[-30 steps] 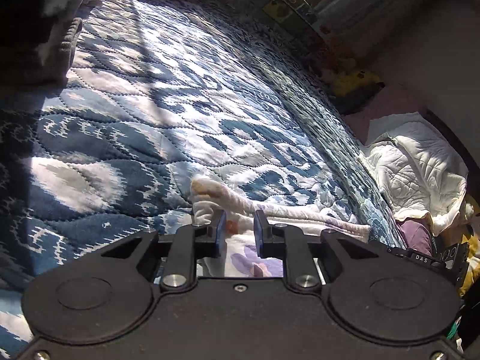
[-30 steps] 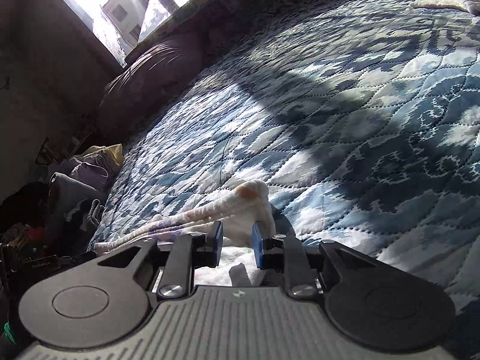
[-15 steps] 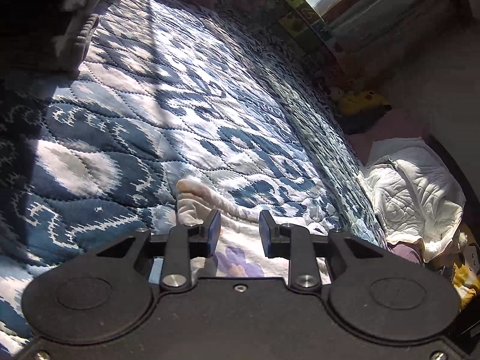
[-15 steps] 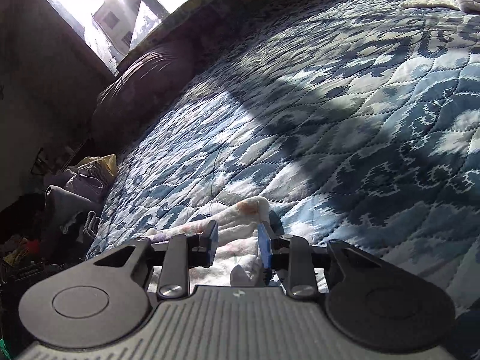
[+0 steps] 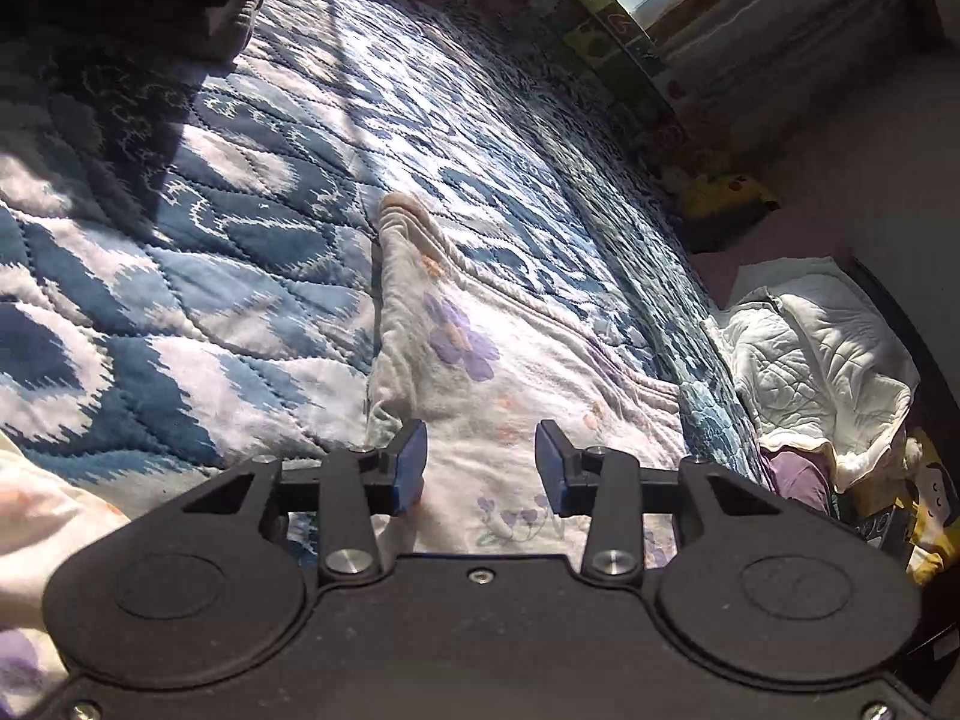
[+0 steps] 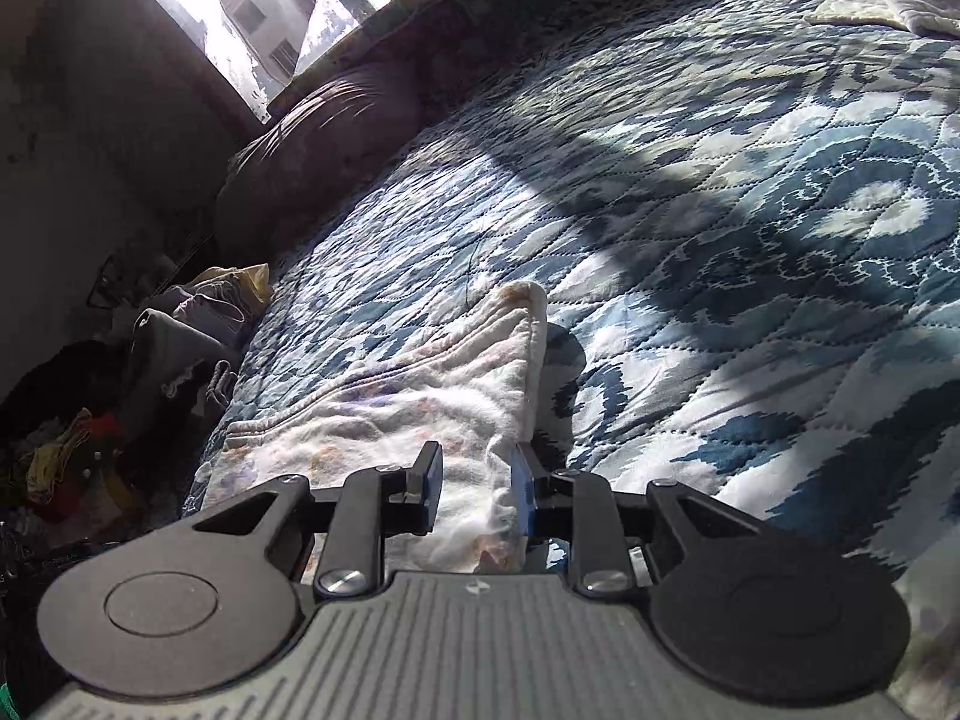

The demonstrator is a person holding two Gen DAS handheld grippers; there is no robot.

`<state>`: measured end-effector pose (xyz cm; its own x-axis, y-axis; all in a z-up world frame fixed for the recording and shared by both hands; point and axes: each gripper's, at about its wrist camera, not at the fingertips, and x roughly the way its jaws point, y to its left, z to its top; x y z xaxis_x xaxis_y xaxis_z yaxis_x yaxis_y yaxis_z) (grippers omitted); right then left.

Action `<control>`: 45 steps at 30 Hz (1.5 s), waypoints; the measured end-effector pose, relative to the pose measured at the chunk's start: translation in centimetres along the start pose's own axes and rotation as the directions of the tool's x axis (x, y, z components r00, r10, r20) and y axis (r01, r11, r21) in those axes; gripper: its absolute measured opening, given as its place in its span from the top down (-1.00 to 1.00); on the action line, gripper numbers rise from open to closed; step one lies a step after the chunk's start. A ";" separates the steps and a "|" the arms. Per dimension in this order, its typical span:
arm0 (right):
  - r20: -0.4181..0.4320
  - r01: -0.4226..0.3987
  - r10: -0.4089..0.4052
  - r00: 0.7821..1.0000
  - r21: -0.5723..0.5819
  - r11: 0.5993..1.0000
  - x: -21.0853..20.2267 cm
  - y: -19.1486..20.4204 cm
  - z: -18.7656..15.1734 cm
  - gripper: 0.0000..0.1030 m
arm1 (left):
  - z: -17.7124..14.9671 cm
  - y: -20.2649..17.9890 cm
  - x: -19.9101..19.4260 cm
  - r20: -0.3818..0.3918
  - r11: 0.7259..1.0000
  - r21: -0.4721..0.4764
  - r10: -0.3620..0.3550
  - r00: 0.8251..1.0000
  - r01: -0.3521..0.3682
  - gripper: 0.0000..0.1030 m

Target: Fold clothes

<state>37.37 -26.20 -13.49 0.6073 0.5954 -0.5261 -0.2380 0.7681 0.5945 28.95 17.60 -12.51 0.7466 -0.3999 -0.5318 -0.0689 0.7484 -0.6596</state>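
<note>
A white garment with purple and orange flowers [image 5: 480, 360] lies folded flat on the blue and white quilted bedspread [image 5: 198, 276]. My left gripper [image 5: 480, 468] hovers open over its near end, the pads well apart and the cloth lying loose below them. In the right wrist view the same garment [image 6: 420, 384] stretches away from me, its far corner resting on the quilt. My right gripper [image 6: 477, 492] sits low at the garment's right edge. Its jaws stand slightly apart, with the edge fold between them but not lifted.
A dark pillow [image 6: 312, 150] lies at the head of the bed under a bright window [image 6: 252, 6]. Piled clothes [image 6: 180, 330] sit beside the bed on the left. A white quilted blanket [image 5: 822, 372] and a yellow item [image 5: 726, 198] lie off the bed's far side.
The garment was held up by both grippers a second ago. It has since been lowered flat onto the quilt, both grippers have opened, and both have drawn back toward its near end.
</note>
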 end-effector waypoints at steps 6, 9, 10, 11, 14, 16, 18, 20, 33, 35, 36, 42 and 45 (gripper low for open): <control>0.023 0.149 -0.147 0.989 -0.075 0.986 -1.3 1.1 -3.2 0.38 | -2.9 0.2 0.3 -0.037 0.992 0.063 0.108 0.993 -0.106 0.36; 0.095 0.107 -0.097 0.991 -0.103 0.989 -5.3 3.3 -4.4 0.38 | -3.4 -1.7 -2.3 0.032 0.986 0.130 0.101 0.994 -0.104 0.35; 0.095 0.121 -0.110 0.989 -0.119 0.986 -5.9 3.7 -5.4 0.38 | -4.0 -2.4 -3.2 0.045 0.981 0.158 0.110 0.993 -0.115 0.32; 0.095 0.134 -0.122 0.988 -0.135 0.982 -6.4 4.2 -6.4 0.38 | -4.5 -2.6 -3.7 0.048 0.978 0.166 0.123 0.991 -0.129 0.32; 0.033 0.205 -0.203 0.979 -0.161 0.965 -5.7 4.0 -9.5 0.37 | -6.5 -1.4 -3.8 0.013 0.984 0.116 0.135 0.991 -0.135 0.27; 0.097 0.271 -0.254 0.962 -0.266 0.925 -5.3 4.6 -12.0 0.42 | -7.4 -0.3 -2.8 -0.007 0.981 0.117 0.157 0.988 -0.155 0.34; 0.134 0.303 -0.276 0.952 -0.281 0.911 -6.7 6.3 -12.8 0.41 | -7.8 -1.3 -4.2 0.031 0.977 0.143 0.157 0.987 -0.160 0.38; 0.202 0.287 -0.240 0.949 -0.245 0.926 -9.0 7.3 -13.5 0.41 | -8.3 -3.2 -6.2 0.079 0.969 0.184 0.155 0.985 -0.167 0.36; 0.241 0.350 -0.299 0.923 -0.209 0.913 -12.2 7.4 -18.7 0.12 | -18.0 -7.3 -6.1 0.089 0.799 0.518 0.304 0.949 -0.305 -0.06; 0.194 0.368 -0.337 0.921 -0.150 0.918 -12.0 5.9 -19.8 0.10 | -19.4 -7.7 -5.9 0.088 0.763 0.566 0.321 0.943 -0.312 -0.16; 0.200 0.353 -0.328 0.923 -0.102 0.930 -12.4 5.5 -20.0 0.10 | -20.1 -8.0 -5.8 0.088 0.744 0.589 0.329 0.940 -0.315 -0.22; 0.201 0.185 -0.210 0.957 0.137 0.973 -13.8 2.4 -20.3 0.05 | -20.4 -9.5 -6.4 0.038 0.754 0.583 0.344 0.938 -0.301 -0.39; 0.207 0.150 -0.183 0.961 0.166 0.975 -13.5 1.8 -19.8 0.02 | -20.3 -9.9 -7.3 0.021 0.794 0.541 0.316 0.949 -0.277 -0.39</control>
<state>13.74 -28.17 -17.39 0.7842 0.3827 -0.4884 -0.0151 0.7987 0.6015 10.74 2.40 -12.83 0.7004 -0.1316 -0.7016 0.0969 0.9913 -0.0892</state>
